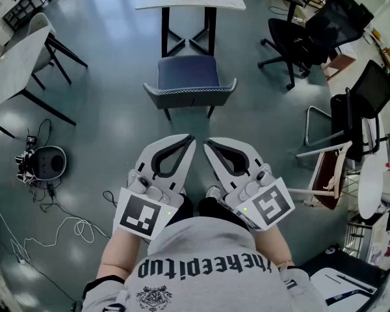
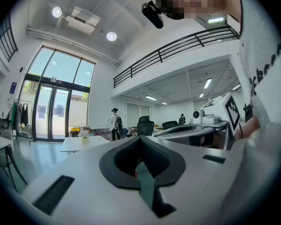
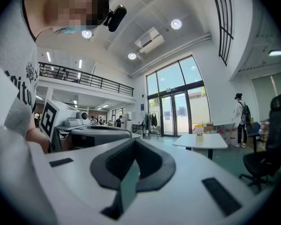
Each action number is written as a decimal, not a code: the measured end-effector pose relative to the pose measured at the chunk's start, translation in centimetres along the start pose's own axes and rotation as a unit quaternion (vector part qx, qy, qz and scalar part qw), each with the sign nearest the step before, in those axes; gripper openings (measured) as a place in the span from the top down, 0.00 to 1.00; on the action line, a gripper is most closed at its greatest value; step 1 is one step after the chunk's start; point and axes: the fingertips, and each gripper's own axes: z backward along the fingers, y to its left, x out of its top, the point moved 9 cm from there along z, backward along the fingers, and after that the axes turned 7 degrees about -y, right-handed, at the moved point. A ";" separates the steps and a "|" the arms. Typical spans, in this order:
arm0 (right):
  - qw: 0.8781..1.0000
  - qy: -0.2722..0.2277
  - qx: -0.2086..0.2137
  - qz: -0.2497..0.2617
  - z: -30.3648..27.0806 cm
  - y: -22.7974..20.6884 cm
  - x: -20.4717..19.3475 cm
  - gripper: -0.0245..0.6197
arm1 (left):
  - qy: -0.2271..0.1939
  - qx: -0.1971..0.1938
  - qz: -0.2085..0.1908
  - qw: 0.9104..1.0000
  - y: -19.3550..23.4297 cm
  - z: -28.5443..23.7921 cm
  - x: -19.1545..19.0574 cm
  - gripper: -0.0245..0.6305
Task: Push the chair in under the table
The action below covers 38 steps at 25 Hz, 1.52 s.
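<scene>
**Before the table, chair not yet under**

White-topped, black-legged table [image 1: 214,4] stands farthest; blue-cushioned grey chair [image 1: 188,77] sits just short of it, seat clear of the top. White left gripper [image 1: 190,139] and right gripper [image 1: 207,143], jaws closed on nothing, hang apart from the chair.

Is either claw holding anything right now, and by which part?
Nothing: left claw and right claw are both shut, empty, short of the chair.
</scene>
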 end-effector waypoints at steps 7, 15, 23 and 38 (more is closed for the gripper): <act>1.000 -0.003 -0.003 0.000 -0.7 0.2 0.1 0.95 | 0.000 -0.003 0.007 1.000 0.8 0.2 0.1 0.94; 1.000 -0.004 -0.015 0.003 -2.2 0.8 -0.1 0.95 | -0.003 -0.018 0.006 1.000 2.5 0.6 -0.1 0.94; 0.999 -0.025 -0.030 -0.009 -3.9 1.7 -1.1 0.95 | 0.000 -0.052 -0.028 0.998 4.4 1.3 -0.8 0.94; 0.999 -0.006 -0.026 0.029 -6.1 -0.6 -1.4 0.95 | 0.004 -0.038 -0.050 0.998 6.6 -0.7 -1.4 0.94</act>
